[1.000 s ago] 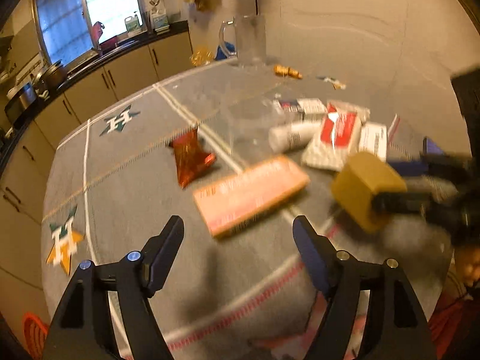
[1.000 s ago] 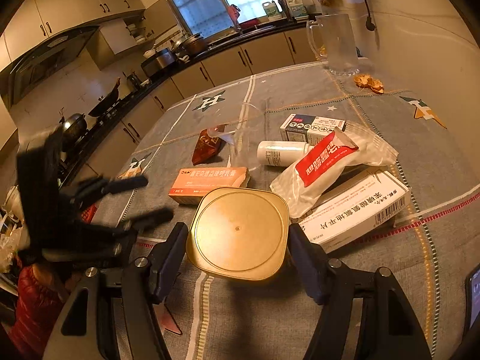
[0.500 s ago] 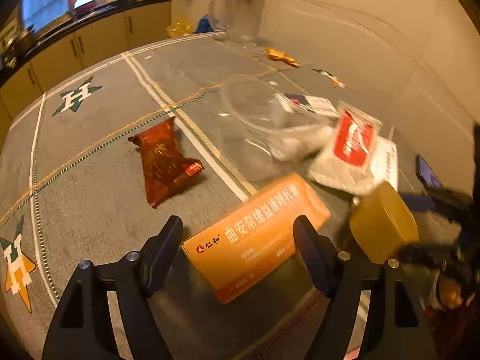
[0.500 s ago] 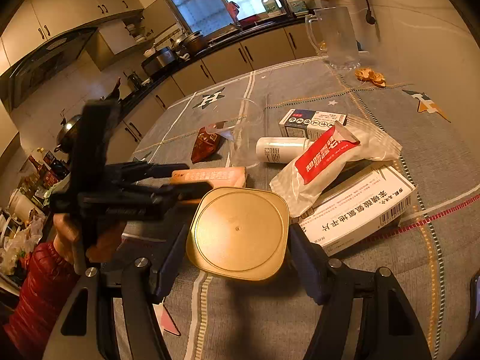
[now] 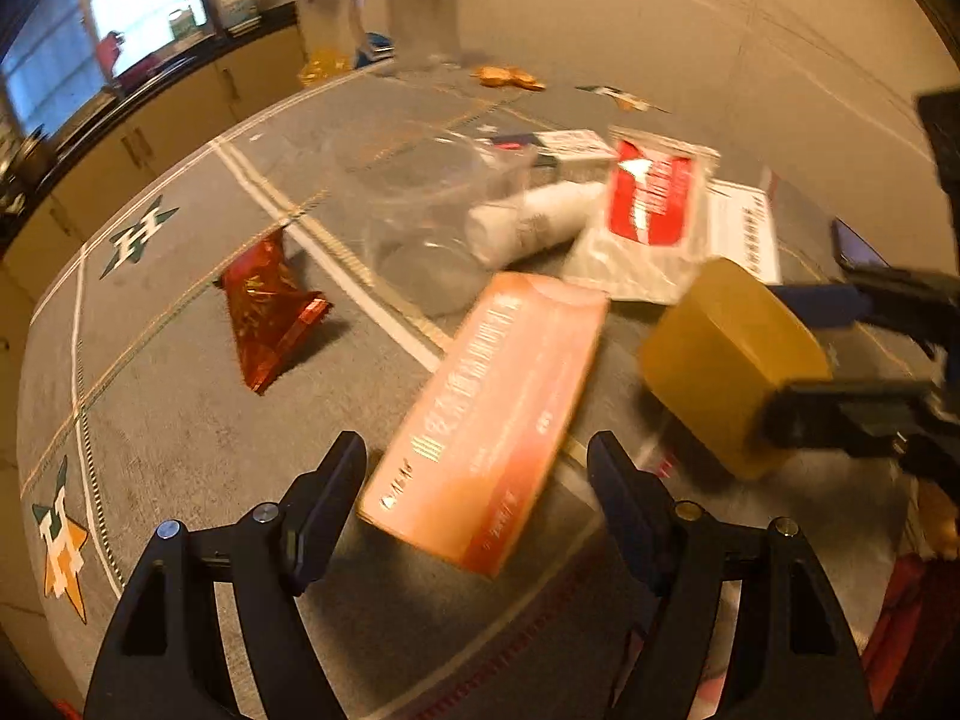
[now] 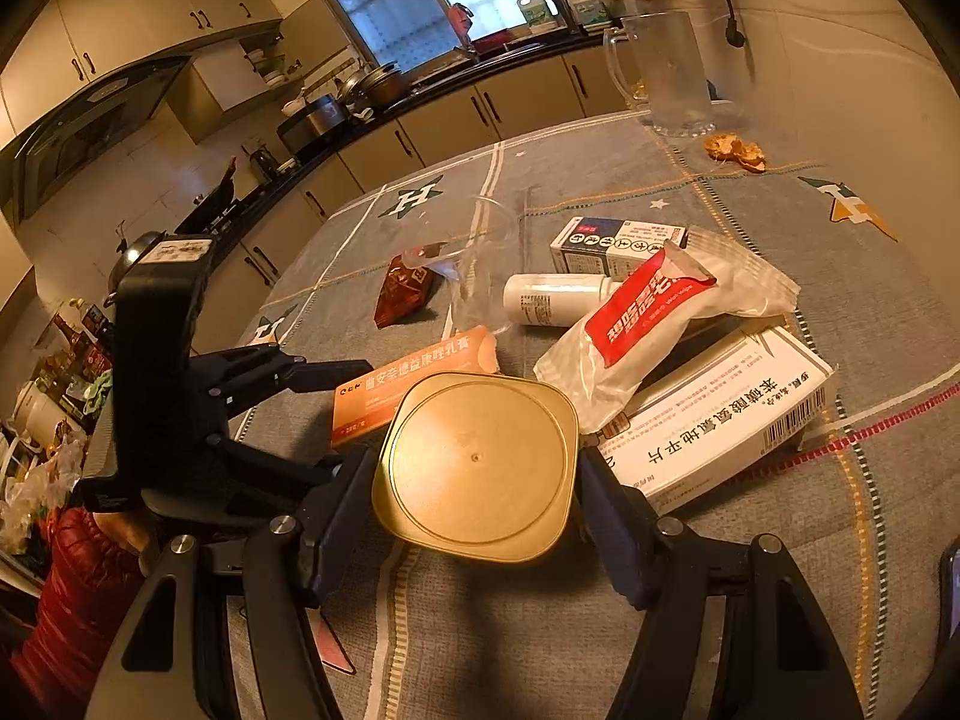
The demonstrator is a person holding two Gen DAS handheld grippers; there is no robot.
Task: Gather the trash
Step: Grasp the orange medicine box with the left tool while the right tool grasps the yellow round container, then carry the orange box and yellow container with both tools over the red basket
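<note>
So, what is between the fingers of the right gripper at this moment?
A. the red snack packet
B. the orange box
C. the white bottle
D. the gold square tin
D: in the right wrist view the gold square tin sits in the right gripper, touching both fingers, while the orange box lies behind the tin on the table.

Tin (image 6: 477, 468) nearest, flat carton (image 6: 414, 381) behind-left, pouch (image 6: 648, 324) behind-right, bottle (image 6: 552, 299) beyond, all on tablecloth (image 6: 690, 618).
</note>
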